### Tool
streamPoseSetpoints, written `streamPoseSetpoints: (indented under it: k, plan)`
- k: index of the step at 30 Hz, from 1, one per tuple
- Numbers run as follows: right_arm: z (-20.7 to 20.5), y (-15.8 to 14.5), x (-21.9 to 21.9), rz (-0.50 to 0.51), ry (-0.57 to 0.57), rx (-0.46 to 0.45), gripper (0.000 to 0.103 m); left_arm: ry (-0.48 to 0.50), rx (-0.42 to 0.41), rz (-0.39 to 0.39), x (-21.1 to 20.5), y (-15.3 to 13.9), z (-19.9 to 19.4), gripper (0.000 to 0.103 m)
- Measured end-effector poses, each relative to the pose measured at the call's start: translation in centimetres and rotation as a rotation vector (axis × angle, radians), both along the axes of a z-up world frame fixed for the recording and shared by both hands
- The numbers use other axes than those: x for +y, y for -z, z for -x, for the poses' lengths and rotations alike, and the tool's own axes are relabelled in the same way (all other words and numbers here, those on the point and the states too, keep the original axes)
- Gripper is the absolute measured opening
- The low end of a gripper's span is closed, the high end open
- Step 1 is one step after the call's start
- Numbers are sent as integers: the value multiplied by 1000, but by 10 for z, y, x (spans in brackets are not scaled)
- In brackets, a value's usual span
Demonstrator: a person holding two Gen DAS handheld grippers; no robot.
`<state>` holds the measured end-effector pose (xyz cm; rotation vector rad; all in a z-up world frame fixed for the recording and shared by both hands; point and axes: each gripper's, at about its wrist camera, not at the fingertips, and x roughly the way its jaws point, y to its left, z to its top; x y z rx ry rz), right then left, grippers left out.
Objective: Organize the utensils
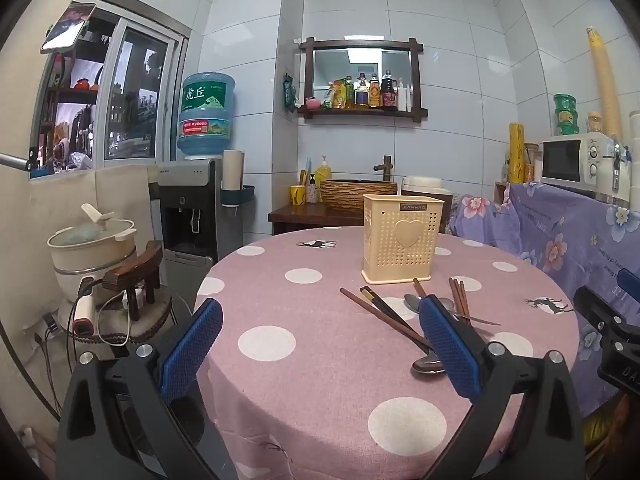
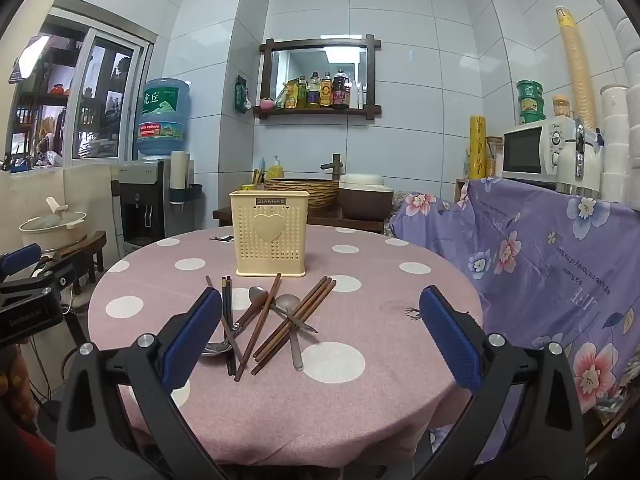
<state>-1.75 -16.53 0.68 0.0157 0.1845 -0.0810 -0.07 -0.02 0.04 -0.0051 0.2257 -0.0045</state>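
Note:
A cream perforated utensil holder (image 2: 270, 232) with a heart on its front stands upright on the round pink polka-dot table (image 2: 380, 320); it also shows in the left wrist view (image 1: 402, 238). In front of it lies a loose pile of brown chopsticks (image 2: 298, 320), dark chopsticks (image 2: 229, 320) and metal spoons (image 2: 290, 308). The pile shows in the left wrist view as chopsticks (image 1: 384, 314) and spoons (image 1: 428, 364). My right gripper (image 2: 320, 336) is open and empty, above the table's near side, just behind the pile. My left gripper (image 1: 320, 344) is open and empty, left of the pile.
A purple floral cloth (image 2: 540, 260) covers the counter at right, with a microwave (image 2: 532, 152) on it. A water dispenser (image 1: 192, 208), a pot (image 1: 92, 240) and a wooden stool (image 1: 136, 276) stand left of the table. A sink basin (image 2: 308, 192) lies behind.

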Motion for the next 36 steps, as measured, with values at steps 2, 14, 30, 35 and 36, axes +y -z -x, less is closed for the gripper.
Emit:
streamPoseSetpoints:
  k: [2, 14, 30, 35, 36]
  plan:
    - [0, 0, 0, 2, 0, -2, 98, -1, 16, -3, -1, 0, -2, 98]
    - [0, 1, 0, 6, 1, 5, 98, -5, 9, 5, 4, -4, -1, 98]
    - [-2, 2, -1, 2, 3, 7, 98, -3, 15, 1, -2, -7, -1, 98]
    - [-2, 1, -1, 2, 3, 6, 98, -4, 14, -4, -3, -4, -2, 98]
    - [-2, 1, -1, 2, 3, 7, 98, -3, 13, -3, -3, -4, -2, 98]
